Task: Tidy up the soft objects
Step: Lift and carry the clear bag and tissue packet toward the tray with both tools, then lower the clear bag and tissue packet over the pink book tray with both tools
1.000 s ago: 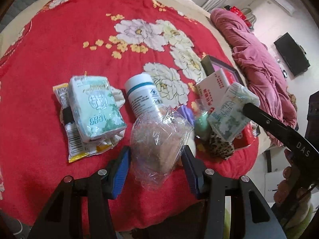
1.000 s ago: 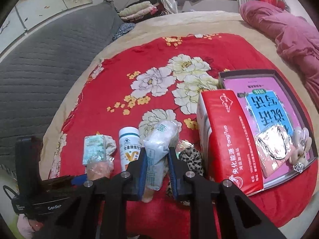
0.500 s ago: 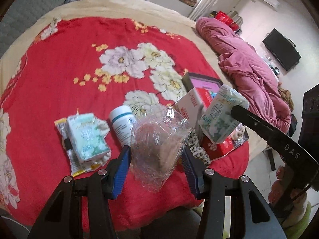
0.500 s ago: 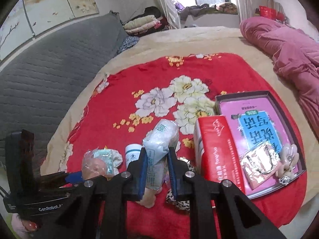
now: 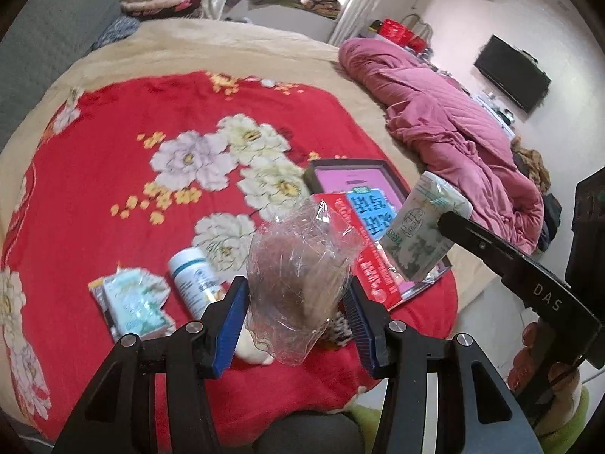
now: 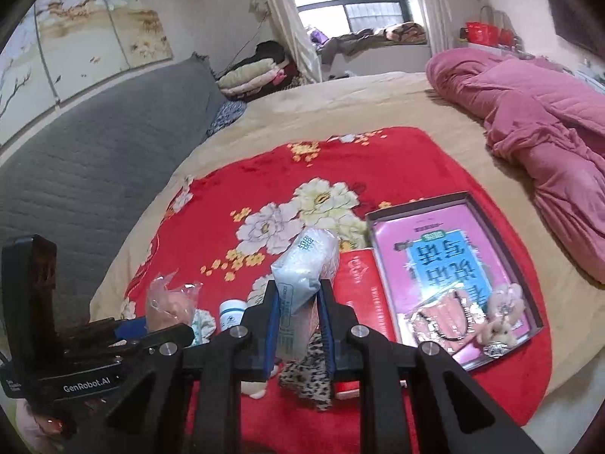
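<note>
Gripping a clear plastic bag (image 5: 298,283), left fingers (image 5: 234,321) clench it; right fingers (image 6: 273,325) pinch a tissue pack (image 6: 302,287).

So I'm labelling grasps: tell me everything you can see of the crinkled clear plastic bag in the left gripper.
The crinkled clear plastic bag is thin, glossy film, creased all over, with something brownish and soft-looking inside that I can't identify. It stands roughly upright, its ragged open top flaring upward. The left gripper clamps it from both sides with blue pads, holding it in the air above the red floral blanket. Nothing else touches it.

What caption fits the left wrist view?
Left gripper holds a clear plastic bag above the red floral blanket.
</note>
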Demonstrator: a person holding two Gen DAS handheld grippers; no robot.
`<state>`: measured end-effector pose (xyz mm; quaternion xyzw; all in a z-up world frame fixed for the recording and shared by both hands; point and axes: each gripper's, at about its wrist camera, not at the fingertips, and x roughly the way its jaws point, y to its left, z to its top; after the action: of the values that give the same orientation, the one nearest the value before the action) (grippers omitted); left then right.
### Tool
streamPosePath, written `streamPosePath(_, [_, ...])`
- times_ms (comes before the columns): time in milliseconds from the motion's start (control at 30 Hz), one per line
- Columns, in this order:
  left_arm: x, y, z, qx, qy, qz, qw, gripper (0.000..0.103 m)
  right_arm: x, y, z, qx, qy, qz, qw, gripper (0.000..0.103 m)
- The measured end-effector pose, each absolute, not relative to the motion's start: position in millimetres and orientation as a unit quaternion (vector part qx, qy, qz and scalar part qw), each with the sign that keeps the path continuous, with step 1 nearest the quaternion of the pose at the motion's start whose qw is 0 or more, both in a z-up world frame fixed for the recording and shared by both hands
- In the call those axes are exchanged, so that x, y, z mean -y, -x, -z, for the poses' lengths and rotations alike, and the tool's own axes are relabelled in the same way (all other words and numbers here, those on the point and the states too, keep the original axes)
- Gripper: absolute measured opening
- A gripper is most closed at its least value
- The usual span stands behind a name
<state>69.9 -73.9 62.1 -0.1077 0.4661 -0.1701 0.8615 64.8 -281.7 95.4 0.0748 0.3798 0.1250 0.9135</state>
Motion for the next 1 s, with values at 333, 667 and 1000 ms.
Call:
streamPosePath(333, [122,-78,-81,-0.457,0.092,0.196,0.862,0.053,350,-49,-111,-0.356,-0.101,-0.074,0.926,0.020])
streamPosePath(667, [184,-89,-80,-0.465,0.069,0.234,0.851,0.053,415,-41,-116,-0.344,-0.116,-0.016,0.932,0.020])
streamPosePath(1000, [238,-107,-61,-0.485,0.042,0.257,0.835,0.053,449,-44,-109,-0.344,-0.132,-0.002,0.930,0.020])
